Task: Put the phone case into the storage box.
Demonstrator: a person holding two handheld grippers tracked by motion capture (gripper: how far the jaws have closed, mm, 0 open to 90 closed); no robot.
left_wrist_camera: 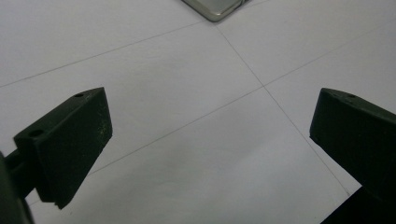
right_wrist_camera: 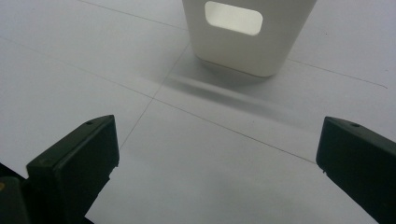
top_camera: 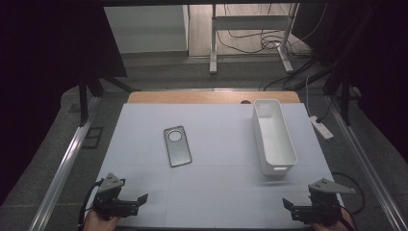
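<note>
Nothing grasped yet; start of the work, as judged from the resting pose. Left gripper (top_camera: 126, 198) held low at the near left corner of the surface (top_camera: 216, 192), jaws wide apart and empty. Right gripper (top_camera: 299, 206) held at the near right corner, jaws likewise wide and empty.

Phone case (top_camera: 177, 146) lay flat a little left of the middle of the surface, well apart from both grippers. Grey, thin, with rounded corners and a large round hole near its far end; long side tilted slightly against the edges of the surface. One corner of it seen at the top of the left gripper view (left_wrist_camera: 215, 9), metallic and smooth in look.

White bin (top_camera: 273, 137) stood toward the right edge, long and narrow, open on top, apparently empty, with a handle slot in its near end (right_wrist_camera: 233, 17).

Probable next move: left gripper forward toward the case. Thin and flat against the surface, so probably hard to pinch; an approach low along one edge probably needed, then a carry to the bin.
</note>
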